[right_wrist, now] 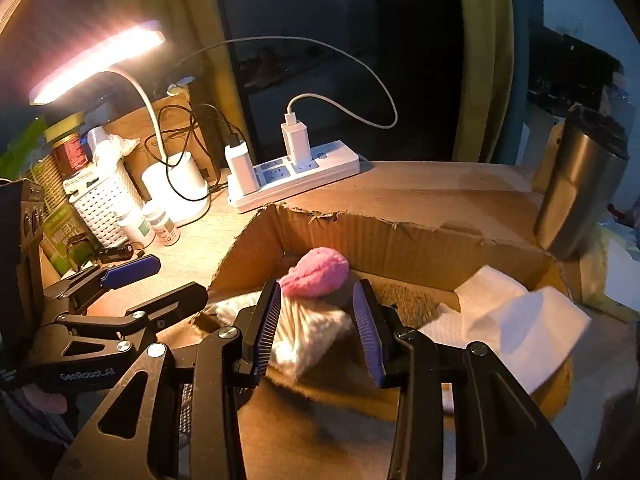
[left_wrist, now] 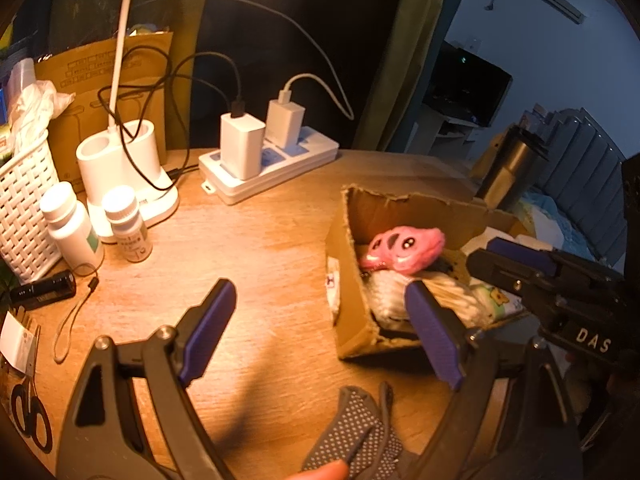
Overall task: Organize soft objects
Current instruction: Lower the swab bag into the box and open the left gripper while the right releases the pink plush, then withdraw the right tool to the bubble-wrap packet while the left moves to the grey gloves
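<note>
The left gripper [left_wrist: 320,328] hangs over the bare wooden desk [left_wrist: 256,264] with its blue-padded jaws spread wide and nothing between them, its right-hand pad just in front of the near corner of a torn cardboard box [left_wrist: 348,280]. Below it, at the desk's near edge, lies a grey dotted glove [left_wrist: 356,432]. Inside the box a pink plush toy [left_wrist: 404,252] rests on top of a white knitted item [right_wrist: 316,332], with a folded white tissue [right_wrist: 508,320] lying toward the box's right end. The right gripper [right_wrist: 316,332] is poised above the box, its jaws parted and framing the knitted item and the pink toy; in the right wrist view the pads stand clear on both sides and grip nothing. The same gripper shows at the right edge of the left wrist view, over the box. Further back on the desk stand a lit desk lamp [right_wrist: 96,60] on its white base, a white power strip [left_wrist: 268,168] with two chargers plugged in, two small white bottles [left_wrist: 72,224], a white woven basket [left_wrist: 24,204] and a metal tumbler [right_wrist: 580,184] beyond the box
</note>
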Available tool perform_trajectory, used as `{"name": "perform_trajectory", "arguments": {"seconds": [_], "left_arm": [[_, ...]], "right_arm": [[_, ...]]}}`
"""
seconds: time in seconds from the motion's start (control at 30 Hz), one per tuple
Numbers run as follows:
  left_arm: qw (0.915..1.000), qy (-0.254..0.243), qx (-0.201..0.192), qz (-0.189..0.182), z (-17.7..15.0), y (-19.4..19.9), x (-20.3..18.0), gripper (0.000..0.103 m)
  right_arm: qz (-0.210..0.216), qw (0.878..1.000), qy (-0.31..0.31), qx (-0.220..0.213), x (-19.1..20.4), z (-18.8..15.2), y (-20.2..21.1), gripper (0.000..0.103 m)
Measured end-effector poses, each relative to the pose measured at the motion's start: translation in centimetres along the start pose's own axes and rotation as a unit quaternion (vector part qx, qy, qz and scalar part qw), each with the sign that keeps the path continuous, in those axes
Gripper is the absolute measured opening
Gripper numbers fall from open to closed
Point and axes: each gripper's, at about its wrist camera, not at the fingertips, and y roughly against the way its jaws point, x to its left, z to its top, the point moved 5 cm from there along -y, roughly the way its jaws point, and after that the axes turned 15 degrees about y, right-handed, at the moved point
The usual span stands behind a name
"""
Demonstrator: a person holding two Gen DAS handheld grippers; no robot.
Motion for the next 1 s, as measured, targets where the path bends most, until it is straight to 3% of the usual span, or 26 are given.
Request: {"name": "perform_trajectory", "arguments": {"seconds": [0.37,1.0], "left_arm": [[0.9995,-0.021,-0.012,-0.022,-1.9,2.9,-1.4,0.088],[0.9992,-0.023,-0.022,-0.023,-6.2,7.7,-0.8,0.088]], "right_arm": [[-0.007,1.000,0.002,-0.010,1.8,-1.6,3.3,0.040],[-0.001,1.000,0.005,-0.025,4.7,-4.8,7.3,0.040]]}}
